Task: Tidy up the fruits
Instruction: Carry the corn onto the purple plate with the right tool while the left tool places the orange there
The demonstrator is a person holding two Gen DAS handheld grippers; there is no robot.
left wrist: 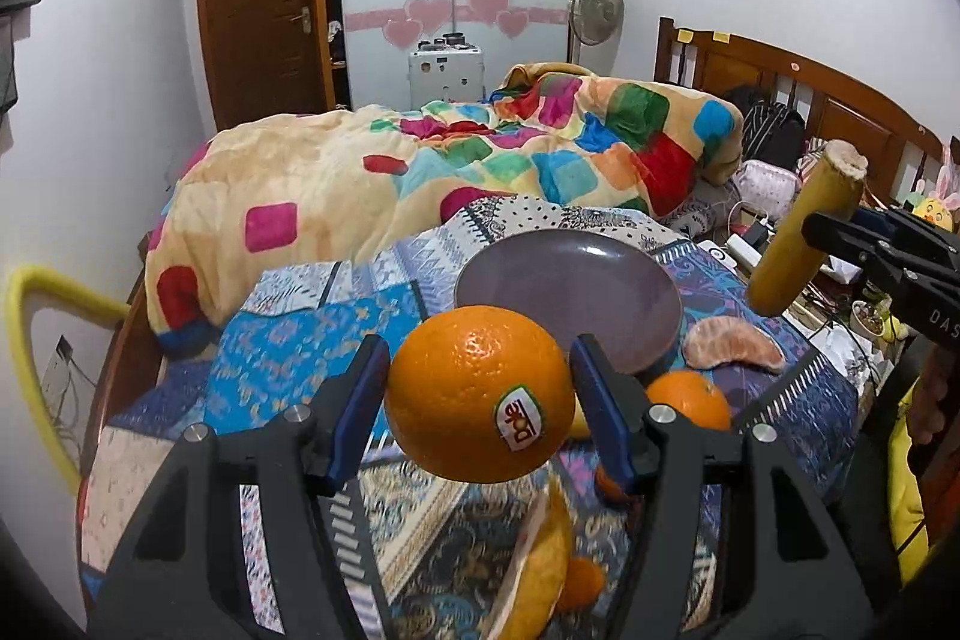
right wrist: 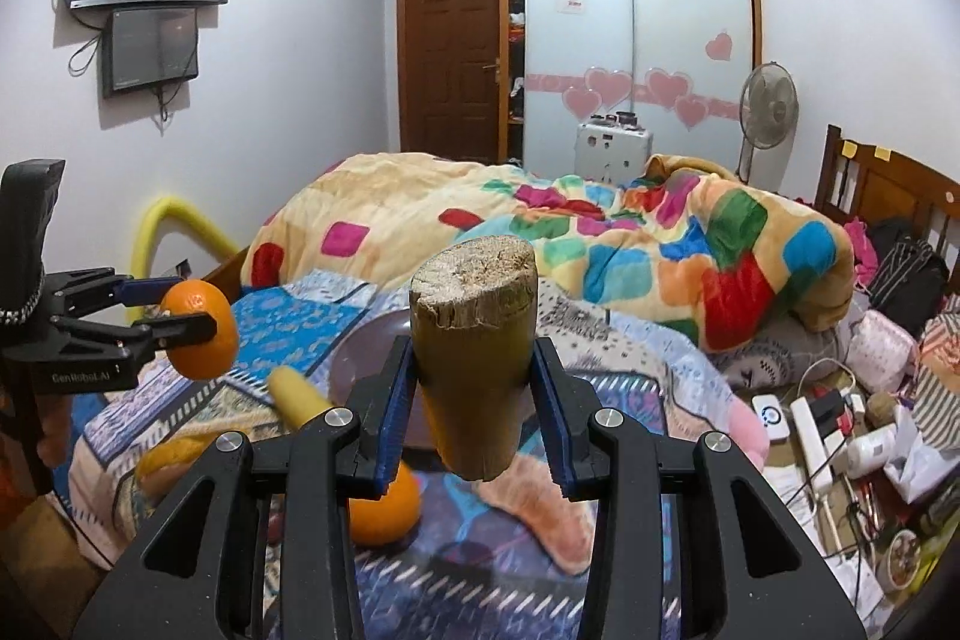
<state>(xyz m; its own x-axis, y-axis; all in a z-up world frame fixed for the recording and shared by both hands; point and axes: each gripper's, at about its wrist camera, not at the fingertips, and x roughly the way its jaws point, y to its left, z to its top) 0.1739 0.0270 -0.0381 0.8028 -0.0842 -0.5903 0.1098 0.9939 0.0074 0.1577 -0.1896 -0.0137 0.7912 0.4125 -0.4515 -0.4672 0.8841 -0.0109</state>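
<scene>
My left gripper (left wrist: pixel 480 382) is shut on a large orange (left wrist: pixel 480 400) with a Dole sticker and holds it above the patterned cloth; it also shows in the right wrist view (right wrist: pixel 201 334). My right gripper (right wrist: pixel 474 382) is shut on a yellow-green cut stalk piece (right wrist: pixel 474 340), held upright in the air; it shows in the left wrist view (left wrist: pixel 804 238) at the right. A purple plate (left wrist: pixel 570 298) lies just beyond the orange. A peeled citrus segment (left wrist: pixel 732 346), a smaller orange (left wrist: pixel 690 400) and a citrus wedge (left wrist: pixel 540 574) lie on the cloth.
A colourful quilt (left wrist: pixel 420 160) is heaped on the bed behind the plate. A yellow stalk piece (right wrist: pixel 300 397) and another orange (right wrist: pixel 387 511) lie on the cloth. Chargers, cables and bags (right wrist: pixel 840 430) clutter the right side. A yellow foam bar (left wrist: pixel 36 340) stands at the left.
</scene>
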